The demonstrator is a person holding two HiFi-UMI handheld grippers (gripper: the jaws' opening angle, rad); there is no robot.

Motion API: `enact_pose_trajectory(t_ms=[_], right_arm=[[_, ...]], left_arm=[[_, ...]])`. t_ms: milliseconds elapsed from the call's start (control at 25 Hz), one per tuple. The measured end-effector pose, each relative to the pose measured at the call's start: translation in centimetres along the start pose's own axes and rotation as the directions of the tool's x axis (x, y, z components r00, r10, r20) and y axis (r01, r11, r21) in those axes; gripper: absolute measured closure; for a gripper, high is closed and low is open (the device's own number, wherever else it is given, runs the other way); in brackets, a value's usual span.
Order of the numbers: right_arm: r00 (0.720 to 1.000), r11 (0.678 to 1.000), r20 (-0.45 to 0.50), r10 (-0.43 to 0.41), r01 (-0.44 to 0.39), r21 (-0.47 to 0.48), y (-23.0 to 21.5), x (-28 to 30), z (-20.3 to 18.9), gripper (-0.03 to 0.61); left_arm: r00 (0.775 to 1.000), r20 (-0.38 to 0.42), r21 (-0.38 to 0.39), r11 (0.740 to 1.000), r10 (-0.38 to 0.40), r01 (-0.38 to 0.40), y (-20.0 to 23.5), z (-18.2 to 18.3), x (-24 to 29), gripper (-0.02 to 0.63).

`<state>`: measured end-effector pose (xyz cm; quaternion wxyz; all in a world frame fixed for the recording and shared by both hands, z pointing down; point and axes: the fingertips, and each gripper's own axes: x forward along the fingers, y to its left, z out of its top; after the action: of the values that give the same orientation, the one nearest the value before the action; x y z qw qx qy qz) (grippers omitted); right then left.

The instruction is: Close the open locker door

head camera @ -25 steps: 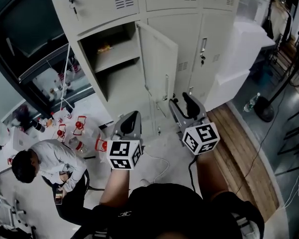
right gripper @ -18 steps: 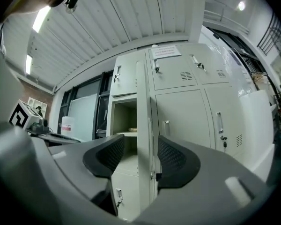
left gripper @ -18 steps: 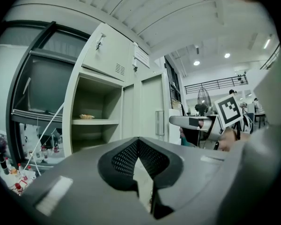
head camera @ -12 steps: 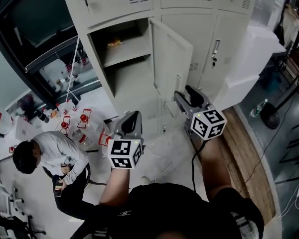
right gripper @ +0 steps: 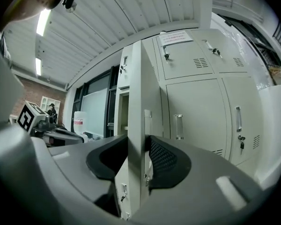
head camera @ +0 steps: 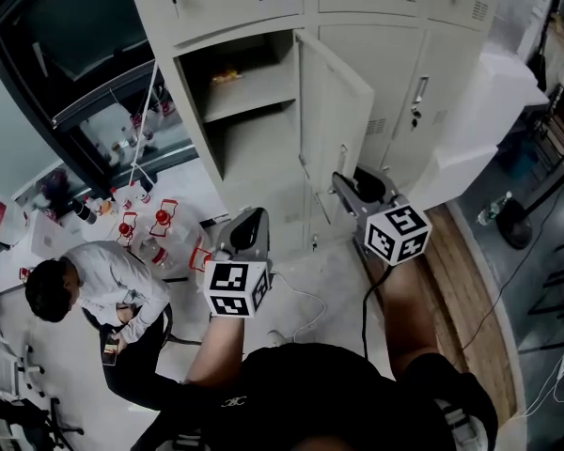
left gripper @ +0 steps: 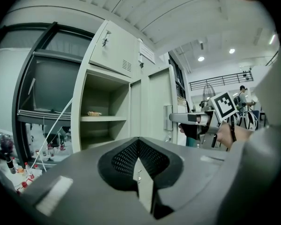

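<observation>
The locker door (head camera: 336,111) stands swung out at the centre of the head view, hinged on its right side. Its free edge points toward me, and the open compartment (head camera: 237,130) lies to its left.

In the right gripper view the door's thin free edge runs straight up between the jaws of my right gripper (head camera: 355,184). Those jaws are closing on it from both faces, and I can't yet say the pads are pressing. My left gripper (head camera: 247,225) hangs lower, at centre-left of the head view. Its jaws are clenched together on nothing, and it is well apart from the locker.

I expect thin sheet steel: light, stiff and smooth-painted, swinging easily on its hinges. It may flex a little if pinched hard near a corner. The paint looks slick, so a pinch could slide along the edge.

The free edge gives the most leverage. The small handle (head camera: 343,158) beside it on the outer face is the other sensible hold. A flat push on that face would probably work too. I'd watch that no jaw gets caught between door and frame as it shuts.
</observation>
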<state>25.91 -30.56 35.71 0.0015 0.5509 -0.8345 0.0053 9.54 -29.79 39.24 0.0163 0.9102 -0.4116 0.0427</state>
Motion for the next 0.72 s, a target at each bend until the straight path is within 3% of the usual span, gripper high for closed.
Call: enact_pose_trajectory(t_ms=[320, 520, 720], right_arm=[[0.992, 0.992, 0.005, 0.125, -0.125, -0.014, 3.4, 1.7, 0.0, 0.424], [0.974, 0.973, -0.006, 0.228, -0.228, -0.03, 6.3, 3.5, -0.1, 0.43], [0.96, 0.959, -0.016, 0.28, -0.28, -0.047, 9.1, 5.9, -0.1, 0.431]], left_arm=[[1.0, 0.003, -0.005, 1.0, 0.02, -0.02, 1.0, 0.0, -0.3, 0.614], [0.998, 0.0, -0.013, 0.998, 0.056, -0.056, 2.3, -0.5, -1.1, 0.614], [0.995, 0.008, -0.018, 0.994, 0.103, -0.103, 4.2, -0.5, -2.5, 0.614]])
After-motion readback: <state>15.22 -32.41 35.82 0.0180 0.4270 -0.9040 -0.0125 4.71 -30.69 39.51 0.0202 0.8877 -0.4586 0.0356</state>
